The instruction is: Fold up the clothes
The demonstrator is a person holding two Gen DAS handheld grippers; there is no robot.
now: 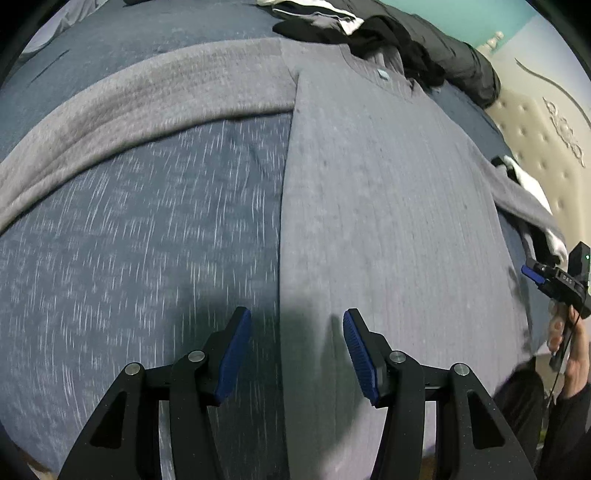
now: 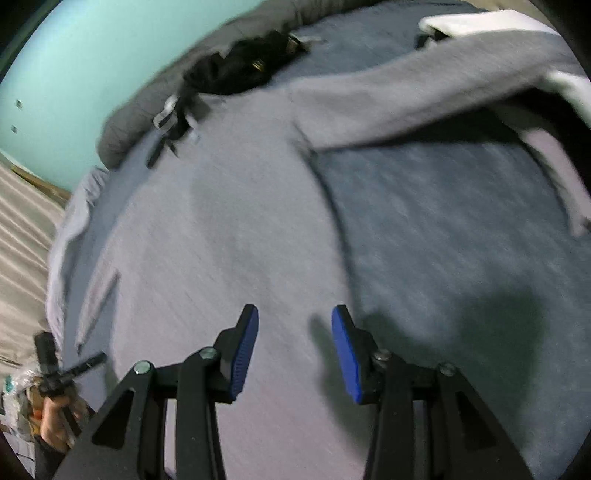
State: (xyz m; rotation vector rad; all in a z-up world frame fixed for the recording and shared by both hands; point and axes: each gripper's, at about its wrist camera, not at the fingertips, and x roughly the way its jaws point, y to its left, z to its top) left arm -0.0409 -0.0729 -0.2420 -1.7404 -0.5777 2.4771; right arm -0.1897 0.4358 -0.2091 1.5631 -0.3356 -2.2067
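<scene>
A grey long-sleeved sweater [image 1: 376, 206] lies flat on a dark blue bedspread [image 1: 147, 236], its collar at the far end. One sleeve [image 1: 140, 107] stretches out to the left. My left gripper [image 1: 297, 325] hovers open over the sweater's left side edge near the hem, nothing between its blue pads. In the right wrist view the same sweater [image 2: 229, 229] fills the middle, its other sleeve [image 2: 406, 99] running up to the right. My right gripper [image 2: 295, 321] hangs open above the sweater's right side edge, holding nothing. The right gripper [image 1: 532, 275] also shows at the left view's right edge.
A heap of dark and white clothes [image 1: 388, 33] lies beyond the collar. More black clothing [image 2: 243, 66] and a grey bolster [image 2: 147, 99] lie at the bed's far side by a turquoise wall [image 2: 85, 62]. A padded beige headboard [image 1: 535, 125] stands on the right.
</scene>
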